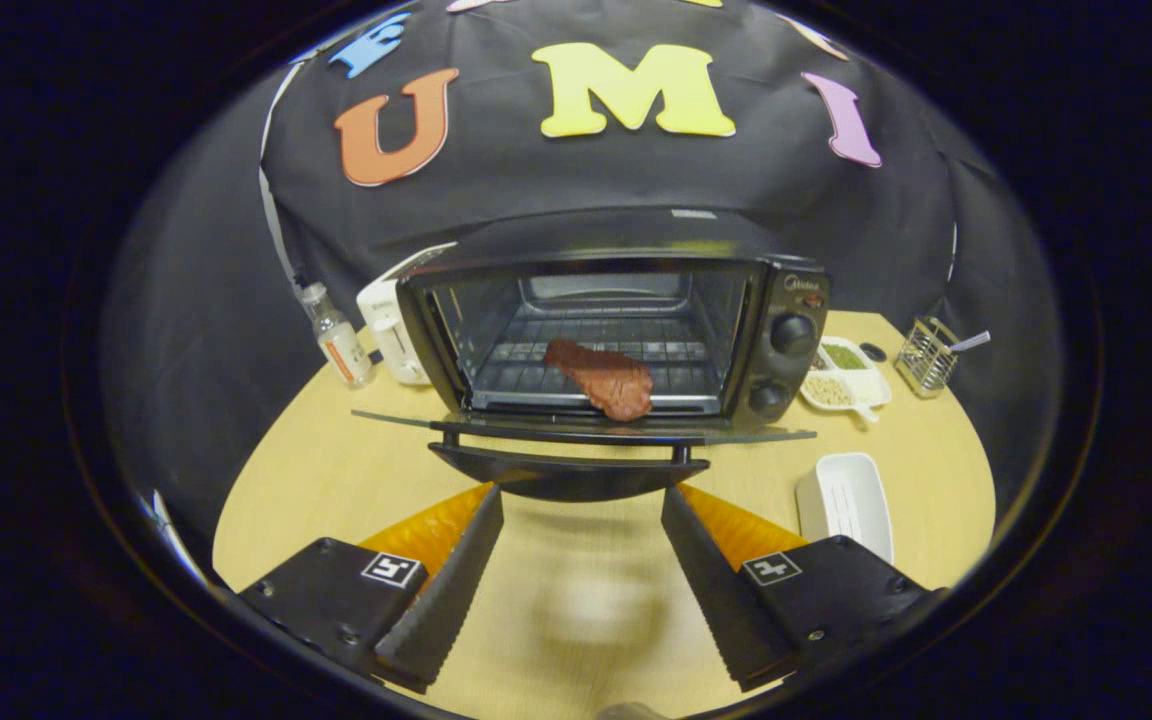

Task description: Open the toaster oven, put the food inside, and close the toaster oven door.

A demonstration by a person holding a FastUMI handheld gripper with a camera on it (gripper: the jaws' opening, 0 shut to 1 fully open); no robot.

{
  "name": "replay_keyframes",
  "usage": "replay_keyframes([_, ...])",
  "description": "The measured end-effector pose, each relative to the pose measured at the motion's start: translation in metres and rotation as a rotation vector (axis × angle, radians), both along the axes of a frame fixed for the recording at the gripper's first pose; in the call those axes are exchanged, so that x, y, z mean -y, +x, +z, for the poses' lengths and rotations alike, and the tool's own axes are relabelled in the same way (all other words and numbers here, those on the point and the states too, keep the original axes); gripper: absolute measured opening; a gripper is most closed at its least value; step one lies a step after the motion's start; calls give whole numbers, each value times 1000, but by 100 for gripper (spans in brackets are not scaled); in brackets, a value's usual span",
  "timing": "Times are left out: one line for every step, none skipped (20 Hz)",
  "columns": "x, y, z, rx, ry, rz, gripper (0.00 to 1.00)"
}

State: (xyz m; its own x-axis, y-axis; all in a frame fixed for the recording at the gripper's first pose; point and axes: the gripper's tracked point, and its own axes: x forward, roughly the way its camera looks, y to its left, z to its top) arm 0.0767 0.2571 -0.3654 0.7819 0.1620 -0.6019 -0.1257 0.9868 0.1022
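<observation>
1. Fingers of the gripper (582,500) stand spread wide apart with nothing between them but bare table; their tips reach up to just short of the door handle.
2. Tabletop (316,480) of pale wood runs under the fingers and on towards the booth wall.
3. Just ahead of the fingertips hangs the dark curved handle (568,472) of the oven door (584,428), and the glass door itself lies folded down flat, fully open, level with the table.
4. To the right of the fingers, near the open door's right end, sits a white oblong dish (844,500).
5. Beyond the door stands the toaster oven (616,330), black, its cavity open to view with a wire rack inside and two knobs down its right panel.
6. The food (603,378), a reddish slab of meat, lies on the rack inside the oven, towards the front and a little right of middle.
7. Left of the oven stand a small clear bottle (334,335) and a white appliance (391,325), the latter just beside the oven's wall.
8. Right of the oven rest a white divided tray (844,375) holding green and beige contents, and further off a wire holder (926,355) with a utensil in it.
</observation>
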Motion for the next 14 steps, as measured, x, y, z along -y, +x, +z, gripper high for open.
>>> replay_keyframes([-1, 7, 7, 10, -3, 0, 100])
replay_keyframes([-1, 16, 13, 26, -12, -1, 100])
replay_keyframes([-1, 24, 20, 40, -21, 0, 100])
replay_keyframes([-2, 30, 25, 57, -23, 0, 100])
replay_keyframes([-2, 35, 31, 70, -22, -1, 100])
replay_keyframes([0, 37, 35, 82, -22, -4, 100])
replay_keyframes([2, 39, 38, 91, -26, -6, 100])
replay_keyframes([3, 39, 38, 93, -27, -5, 100])
replay_keyframes([4, 38, 37, 90, -26, -6, 100])
replay_keyframes([7, 36, 37, 87, -23, -10, 100])
replay_keyframes([8, 35, 37, 85, -19, -17, 100])
replay_keyframes([10, 34, 37, 84, -17, -21, 100])
replay_keyframes([12, 34, 37, 83, -16, -25, 100])
replay_keyframes([14, 32, 37, 83, -17, -27, 100])
